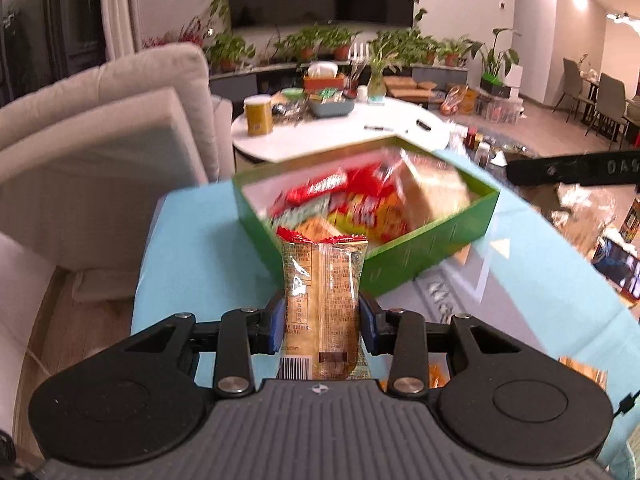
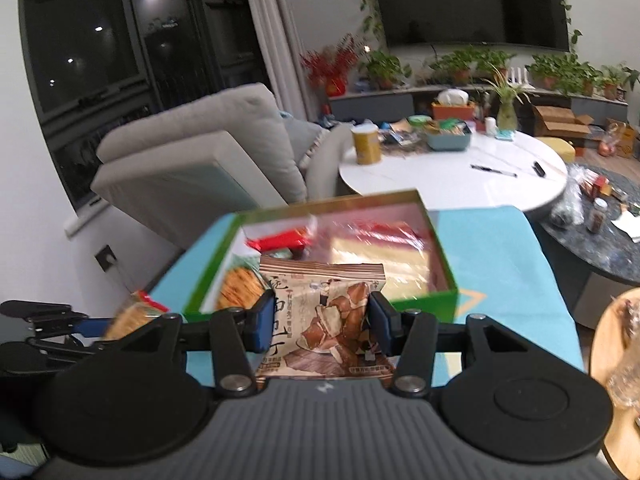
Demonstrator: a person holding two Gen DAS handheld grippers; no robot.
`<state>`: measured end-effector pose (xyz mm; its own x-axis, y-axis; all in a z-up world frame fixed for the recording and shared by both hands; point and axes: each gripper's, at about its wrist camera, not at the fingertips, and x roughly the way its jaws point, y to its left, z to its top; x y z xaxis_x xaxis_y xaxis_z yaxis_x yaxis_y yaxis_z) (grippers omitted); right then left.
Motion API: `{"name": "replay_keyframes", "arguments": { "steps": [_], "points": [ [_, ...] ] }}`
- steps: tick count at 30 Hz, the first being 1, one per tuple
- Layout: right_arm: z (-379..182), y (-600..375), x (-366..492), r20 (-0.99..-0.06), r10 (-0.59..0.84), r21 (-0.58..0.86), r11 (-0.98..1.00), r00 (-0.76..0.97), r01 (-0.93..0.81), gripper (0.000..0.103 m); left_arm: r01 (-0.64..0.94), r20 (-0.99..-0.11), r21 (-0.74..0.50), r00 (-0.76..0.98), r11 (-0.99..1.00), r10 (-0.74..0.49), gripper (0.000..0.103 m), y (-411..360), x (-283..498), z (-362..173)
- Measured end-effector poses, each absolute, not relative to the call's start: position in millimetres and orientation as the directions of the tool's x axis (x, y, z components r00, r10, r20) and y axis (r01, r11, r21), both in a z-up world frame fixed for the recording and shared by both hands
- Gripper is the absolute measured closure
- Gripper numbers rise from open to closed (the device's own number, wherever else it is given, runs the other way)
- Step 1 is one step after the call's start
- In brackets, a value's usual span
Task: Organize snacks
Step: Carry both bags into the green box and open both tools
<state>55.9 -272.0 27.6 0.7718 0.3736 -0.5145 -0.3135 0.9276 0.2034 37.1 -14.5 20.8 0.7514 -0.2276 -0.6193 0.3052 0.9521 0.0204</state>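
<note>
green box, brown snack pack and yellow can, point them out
green box (image 1: 436,246), left wrist view, front wall
brown snack pack (image 2: 332,312), right wrist view, printed front
yellow can (image 2: 367,148), right wrist view, side

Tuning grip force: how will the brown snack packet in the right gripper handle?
Brown snack packet looks like thin crinkly film, so probably slippery and easily dented between the right gripper pads. It stands up past the pads unsupported, so likely light and puffy. Contents may crush under hard squeezing.

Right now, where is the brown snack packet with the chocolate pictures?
In the right wrist view the brown snack packet sits clamped in the right gripper, in front of the green cardboard box on the blue tablecloth.
</note>
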Motion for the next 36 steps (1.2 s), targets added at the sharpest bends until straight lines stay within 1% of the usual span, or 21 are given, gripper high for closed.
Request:
{"name": "replay_keyframes", "arguments": {
  "steps": [4, 14, 25, 36],
  "points": [
    [35, -266, 60, -0.496, 0.393, 0.225, 0.919, 0.774, -0.322, 0.048, 0.304, -0.599, 0.011, 0.765, 0.953, -0.237, 0.069, -22, 50, 31],
    [42, -253, 86, -0.47, 0.431, 0.272, 0.901, 0.77, -0.338, 0.048, 0.306, -0.58, -0.036, 0.769, 0.952, -0.269, 0.069, -35, 89, 42],
    [25, -235, 124, -0.51, 0.481, 0.325, 0.875, 0.713, -0.358, 0.048, 0.28, -0.591, -0.055, 0.764, 0.958, -0.257, 0.069, -29, 120, 33],
    [9, -224, 149, -0.546, 0.491, 0.333, 0.87, 0.679, -0.362, 0.048, 0.253, -0.602, -0.046, 0.765, 0.966, -0.229, 0.069, -22, 131, 27]
  ]
}}
